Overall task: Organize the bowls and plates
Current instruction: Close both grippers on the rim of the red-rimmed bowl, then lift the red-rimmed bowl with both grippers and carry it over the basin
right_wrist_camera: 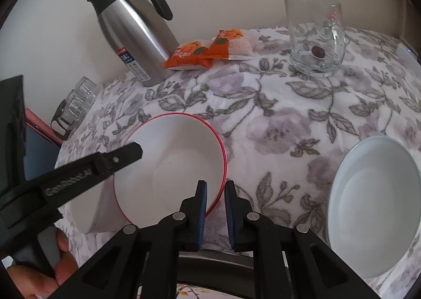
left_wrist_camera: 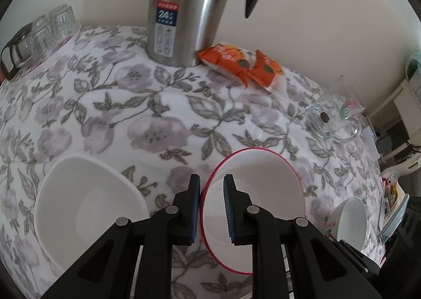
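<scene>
The red-rimmed bowl (left_wrist_camera: 252,209) (right_wrist_camera: 171,167) is sitting on the floral-clothed bench (left_wrist_camera: 158,115) (right_wrist_camera: 289,120), gripped from two sides. The left gripper (left_wrist_camera: 210,207) (right_wrist_camera: 138,151) is pinching its left rim, jaws clamped on the wall, one pad inside and one outside. The right gripper (right_wrist_camera: 215,209) is clamping the near right rim the same way. A white bowl (left_wrist_camera: 86,209) is lying just left of it, partly tucked behind in the right wrist view. A pale plate (right_wrist_camera: 373,207) is resting well to the right. Farther back are standing a steel flask (left_wrist_camera: 184,9) (right_wrist_camera: 136,36), orange packets (left_wrist_camera: 242,62) (right_wrist_camera: 208,49) and a glass mug (left_wrist_camera: 334,117) (right_wrist_camera: 315,36).
</scene>
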`<state>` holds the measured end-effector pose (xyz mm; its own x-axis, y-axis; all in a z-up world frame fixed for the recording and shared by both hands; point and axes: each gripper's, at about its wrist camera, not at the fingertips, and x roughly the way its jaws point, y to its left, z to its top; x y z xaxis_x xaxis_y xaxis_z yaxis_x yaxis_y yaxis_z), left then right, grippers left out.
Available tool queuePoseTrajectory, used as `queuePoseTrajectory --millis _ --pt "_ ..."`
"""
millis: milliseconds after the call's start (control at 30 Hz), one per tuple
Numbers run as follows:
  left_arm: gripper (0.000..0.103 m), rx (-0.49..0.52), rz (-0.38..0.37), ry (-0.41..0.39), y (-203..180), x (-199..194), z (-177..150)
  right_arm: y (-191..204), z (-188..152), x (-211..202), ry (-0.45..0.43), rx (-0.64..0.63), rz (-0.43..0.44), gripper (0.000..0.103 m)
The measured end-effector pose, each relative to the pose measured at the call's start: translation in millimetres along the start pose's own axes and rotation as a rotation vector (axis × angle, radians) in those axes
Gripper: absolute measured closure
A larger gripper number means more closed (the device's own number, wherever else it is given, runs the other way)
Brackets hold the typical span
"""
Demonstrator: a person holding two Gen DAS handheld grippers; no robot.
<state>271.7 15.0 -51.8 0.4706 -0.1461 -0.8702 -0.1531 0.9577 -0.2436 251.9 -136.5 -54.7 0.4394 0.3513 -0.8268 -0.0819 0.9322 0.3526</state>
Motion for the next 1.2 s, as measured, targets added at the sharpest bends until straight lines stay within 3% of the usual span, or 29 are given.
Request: queuePoseTrajectory --millis 133,500,1200 --pt "0.087 -0.049 -0.039 -0.001 9 0 0 0 0 -1 -0.005 0.007 0.008 0.088" --pt "0.087 -0.051 -0.074 -0.019 2 -8 1 -7 5 -16 -0.036 0.03 0.017 0.088" --pt "0.087 -0.061 -0.197 -0.113 -19 -93 -6 7 3 -114 -0.165 0.025 0.032 0.088"
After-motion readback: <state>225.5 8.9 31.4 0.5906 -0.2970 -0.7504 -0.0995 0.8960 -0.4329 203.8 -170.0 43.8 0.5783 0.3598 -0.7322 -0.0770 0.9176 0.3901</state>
